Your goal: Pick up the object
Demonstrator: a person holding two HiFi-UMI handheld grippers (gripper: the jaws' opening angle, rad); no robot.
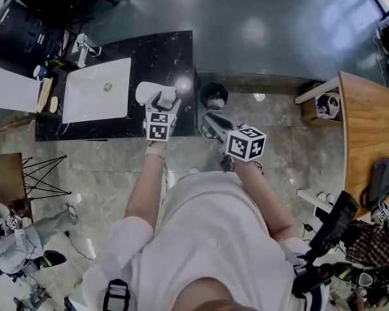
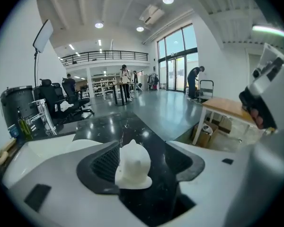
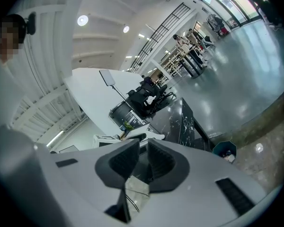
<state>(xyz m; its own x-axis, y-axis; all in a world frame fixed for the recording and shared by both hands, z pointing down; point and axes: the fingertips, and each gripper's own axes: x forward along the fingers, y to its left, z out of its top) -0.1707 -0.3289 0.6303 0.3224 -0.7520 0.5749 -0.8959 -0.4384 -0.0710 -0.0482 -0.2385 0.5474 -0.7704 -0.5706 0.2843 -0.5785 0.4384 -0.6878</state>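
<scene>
A small white bell-shaped object (image 2: 132,167) stands on the black counter (image 2: 149,129). It sits between the wide-apart jaws of my left gripper (image 2: 144,157), close to the left pad, and the pads do not press on it. In the head view the object (image 1: 146,92) lies at the counter's right end, just ahead of the left gripper (image 1: 161,102). My right gripper (image 1: 209,124) hovers off the counter's right edge over the floor. Its jaws (image 3: 143,157) stand nearly together with nothing held.
A white sink (image 1: 97,89) is set into the counter (image 1: 165,54) to the left of the object, with bottles and a tap at its far left. A dark bin (image 1: 213,96) stands beside the counter's right end. A wooden table (image 1: 366,128) is far right.
</scene>
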